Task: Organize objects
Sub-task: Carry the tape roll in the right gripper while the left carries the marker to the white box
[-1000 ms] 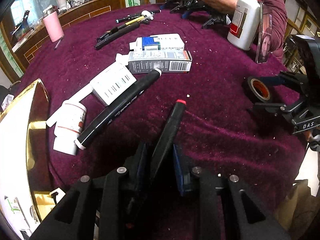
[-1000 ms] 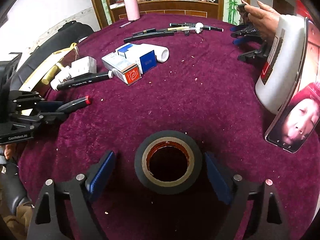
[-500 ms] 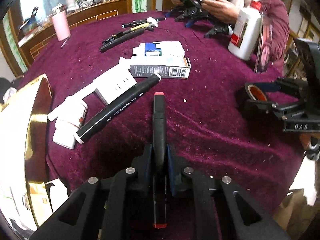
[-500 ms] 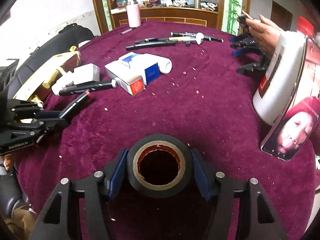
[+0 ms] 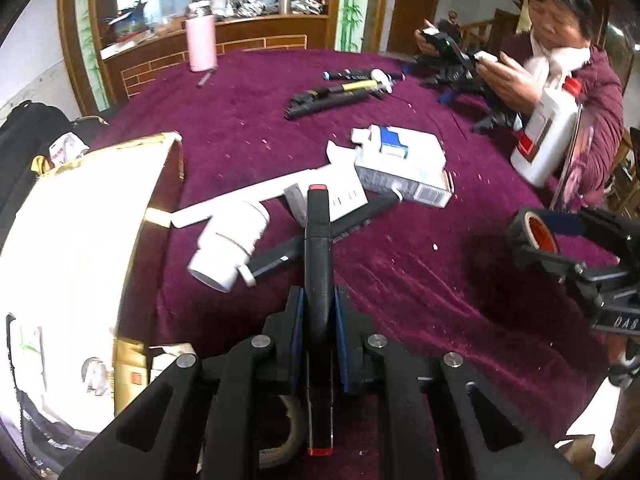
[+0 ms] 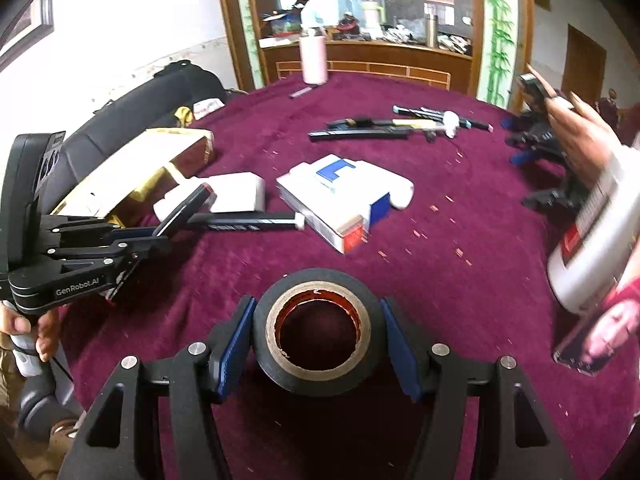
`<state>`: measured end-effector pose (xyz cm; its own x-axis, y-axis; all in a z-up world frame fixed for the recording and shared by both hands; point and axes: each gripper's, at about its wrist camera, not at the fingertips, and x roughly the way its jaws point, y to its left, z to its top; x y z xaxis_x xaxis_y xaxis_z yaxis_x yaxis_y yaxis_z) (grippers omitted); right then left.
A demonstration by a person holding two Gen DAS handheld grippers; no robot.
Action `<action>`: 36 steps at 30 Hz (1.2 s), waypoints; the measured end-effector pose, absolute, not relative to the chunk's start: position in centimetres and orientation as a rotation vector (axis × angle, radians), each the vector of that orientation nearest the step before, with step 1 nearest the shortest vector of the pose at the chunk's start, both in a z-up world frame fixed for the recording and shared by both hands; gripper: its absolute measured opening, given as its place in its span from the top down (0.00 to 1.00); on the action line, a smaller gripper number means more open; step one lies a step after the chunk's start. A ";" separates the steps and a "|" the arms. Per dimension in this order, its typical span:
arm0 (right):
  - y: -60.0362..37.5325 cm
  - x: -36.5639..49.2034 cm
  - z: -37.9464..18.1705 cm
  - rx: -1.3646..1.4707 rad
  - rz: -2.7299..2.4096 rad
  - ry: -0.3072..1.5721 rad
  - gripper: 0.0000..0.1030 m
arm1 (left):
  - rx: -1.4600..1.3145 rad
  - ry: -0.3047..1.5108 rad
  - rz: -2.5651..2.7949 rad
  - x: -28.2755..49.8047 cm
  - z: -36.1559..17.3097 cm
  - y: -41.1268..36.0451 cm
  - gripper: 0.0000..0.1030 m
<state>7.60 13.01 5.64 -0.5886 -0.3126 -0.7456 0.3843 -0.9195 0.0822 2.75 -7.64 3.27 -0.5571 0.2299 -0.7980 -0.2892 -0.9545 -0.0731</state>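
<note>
My left gripper (image 5: 316,312) is shut on a black marker with red ends (image 5: 317,248) and holds it above the purple tablecloth (image 5: 400,280), pointing at the white boxes. In the right wrist view this gripper (image 6: 160,236) shows at the left with the marker (image 6: 184,208). My right gripper (image 6: 316,336) is shut on a black tape roll (image 6: 316,328), lifted off the cloth. It shows at the right edge of the left wrist view with the tape roll (image 5: 536,232).
A second black marker (image 5: 320,236), a white bottle (image 5: 230,244) and white boxes (image 5: 400,164) lie mid-table. An open gold-lined box (image 5: 80,240) stands at the left. A person (image 5: 560,60) sits at the far right beside a white jug (image 5: 548,140). Pens (image 5: 340,96) and a pink bottle (image 5: 202,40) lie far back.
Both grippers closed: the left on the marker, the right on the tape roll. Both have since lifted their objects off the cloth, and the left has swung towards the gold box.
</note>
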 end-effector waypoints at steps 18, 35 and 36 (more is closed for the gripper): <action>9.7 7.7 6.1 1.115 -2.438 0.184 0.35 | -1.193 -0.003 2.656 5.0 6.4 -11.2 0.86; 7.6 7.9 6.6 1.072 -2.393 0.211 0.35 | -1.168 -0.127 2.840 6.8 8.4 -18.1 0.86; 7.5 7.9 6.7 1.070 -2.390 0.211 0.35 | -1.174 -0.136 2.850 6.9 8.4 -18.7 0.86</action>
